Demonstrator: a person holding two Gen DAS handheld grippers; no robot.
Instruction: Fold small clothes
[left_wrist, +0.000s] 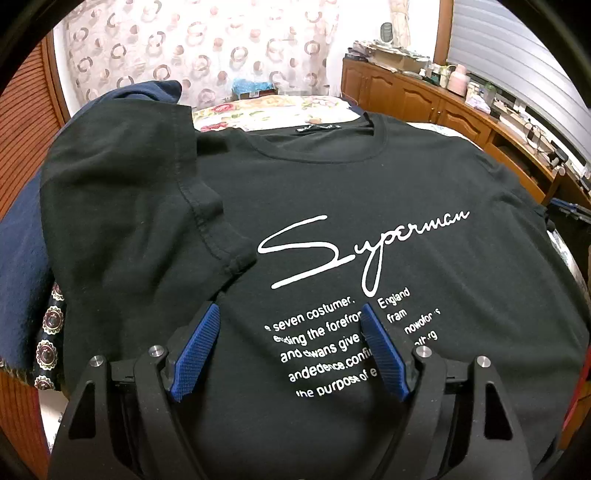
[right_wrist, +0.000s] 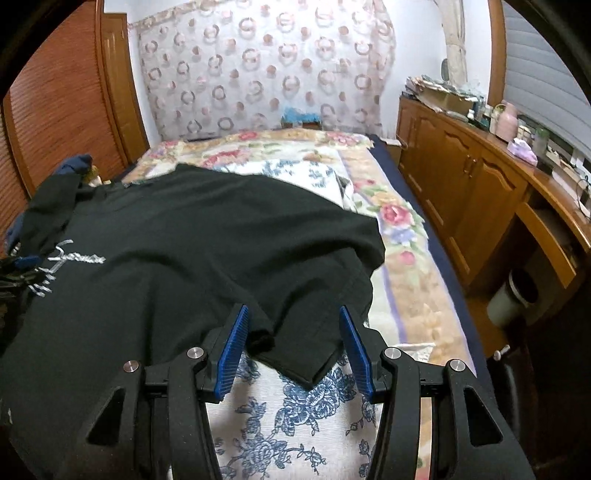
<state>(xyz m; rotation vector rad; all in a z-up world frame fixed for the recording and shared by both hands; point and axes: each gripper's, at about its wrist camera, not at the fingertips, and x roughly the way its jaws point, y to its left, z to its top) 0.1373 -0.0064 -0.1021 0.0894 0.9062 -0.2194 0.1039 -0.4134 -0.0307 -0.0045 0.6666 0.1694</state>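
Note:
A black T-shirt (left_wrist: 332, 192) with white "Superman" script lies face up on the bed. Its left sleeve (left_wrist: 140, 206) is folded in over the chest. My left gripper (left_wrist: 290, 310) is open just above the printed text, holding nothing. In the right wrist view the same shirt (right_wrist: 192, 243) spreads to the left, and its right sleeve (right_wrist: 306, 343) lies bunched toward me. My right gripper (right_wrist: 293, 314) is open, its blue pads (right_wrist: 232, 350) either side of that sleeve's corner, not closed on it.
A floral bedspread (right_wrist: 399, 221) covers the bed. A navy garment (left_wrist: 22, 258) lies under the shirt at the left. Wooden cabinets (right_wrist: 461, 177) with clutter on top run along the right. A louvred wooden door (right_wrist: 55, 107) stands at the left. A patterned curtain (right_wrist: 266, 62) hangs behind.

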